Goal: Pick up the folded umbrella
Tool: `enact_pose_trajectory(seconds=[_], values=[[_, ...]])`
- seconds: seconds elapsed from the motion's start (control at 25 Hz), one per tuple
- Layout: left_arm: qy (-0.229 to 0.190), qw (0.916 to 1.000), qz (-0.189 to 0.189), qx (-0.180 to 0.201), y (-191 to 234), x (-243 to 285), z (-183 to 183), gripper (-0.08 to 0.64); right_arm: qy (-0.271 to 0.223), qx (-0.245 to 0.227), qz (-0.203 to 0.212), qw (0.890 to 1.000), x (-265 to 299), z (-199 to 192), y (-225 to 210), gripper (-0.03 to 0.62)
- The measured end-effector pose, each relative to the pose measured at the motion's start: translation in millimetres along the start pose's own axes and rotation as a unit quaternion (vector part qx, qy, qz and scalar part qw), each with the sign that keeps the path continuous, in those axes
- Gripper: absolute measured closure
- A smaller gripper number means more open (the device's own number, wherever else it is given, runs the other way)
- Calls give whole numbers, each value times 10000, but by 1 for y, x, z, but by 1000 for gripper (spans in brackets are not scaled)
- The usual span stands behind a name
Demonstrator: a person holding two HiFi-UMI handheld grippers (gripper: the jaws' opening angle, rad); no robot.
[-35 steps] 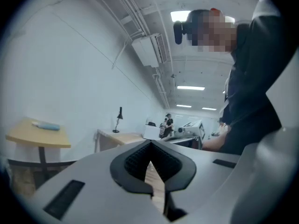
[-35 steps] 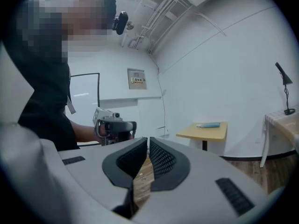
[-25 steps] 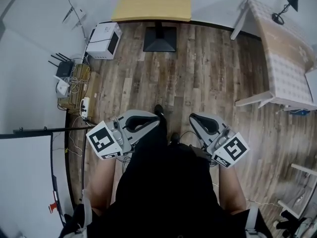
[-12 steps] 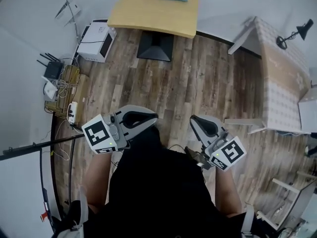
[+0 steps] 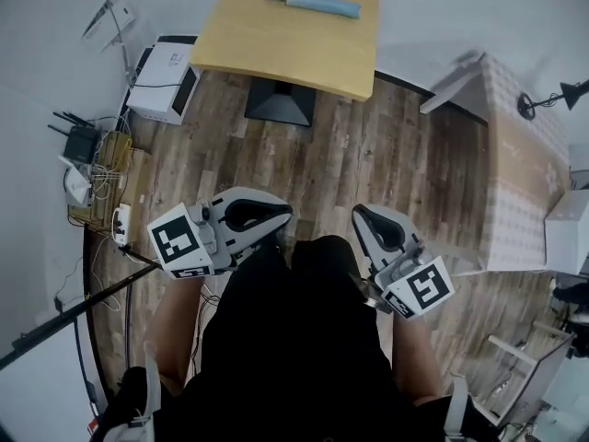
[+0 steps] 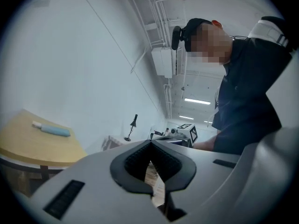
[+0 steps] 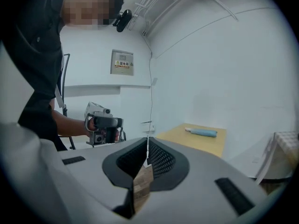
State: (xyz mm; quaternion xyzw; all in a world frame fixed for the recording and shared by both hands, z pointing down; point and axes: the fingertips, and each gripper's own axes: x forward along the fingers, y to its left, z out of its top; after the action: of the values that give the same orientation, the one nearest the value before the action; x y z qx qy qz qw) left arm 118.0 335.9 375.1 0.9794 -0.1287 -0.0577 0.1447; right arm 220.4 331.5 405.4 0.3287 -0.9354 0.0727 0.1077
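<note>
Table (image 5: 276, 49), folded umbrella (image 5: 313, 5) nearer now

Microwave (image 5: 164, 79) on wood floor (image 5: 368, 164) beside desk (image 5: 276, 40), router (image 5: 78, 143) nearby, lamp (image 5: 550, 98) by right table (image 5: 525, 182).

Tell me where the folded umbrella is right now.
Head view, top centre: the folded umbrella lies flat on the yellow table, toward its far edge and slightly right of middle.
</note>
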Motion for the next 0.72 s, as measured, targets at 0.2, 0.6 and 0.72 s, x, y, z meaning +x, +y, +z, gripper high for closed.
enact_pose_trajectory(seconds=[0.2, 0.6, 0.72], values=[[47, 9998, 105, -179, 54, 20, 3, 549, 21, 200, -118, 9997, 25, -1, -63, 572], [284, 9968, 745, -93, 182, 90, 46, 549, -255, 269, 211, 9991, 95, 30, -220, 572], [228, 9958, 886, 30, 212, 121, 68, 549, -250, 229, 451, 9984, 109, 43, -261, 572]])
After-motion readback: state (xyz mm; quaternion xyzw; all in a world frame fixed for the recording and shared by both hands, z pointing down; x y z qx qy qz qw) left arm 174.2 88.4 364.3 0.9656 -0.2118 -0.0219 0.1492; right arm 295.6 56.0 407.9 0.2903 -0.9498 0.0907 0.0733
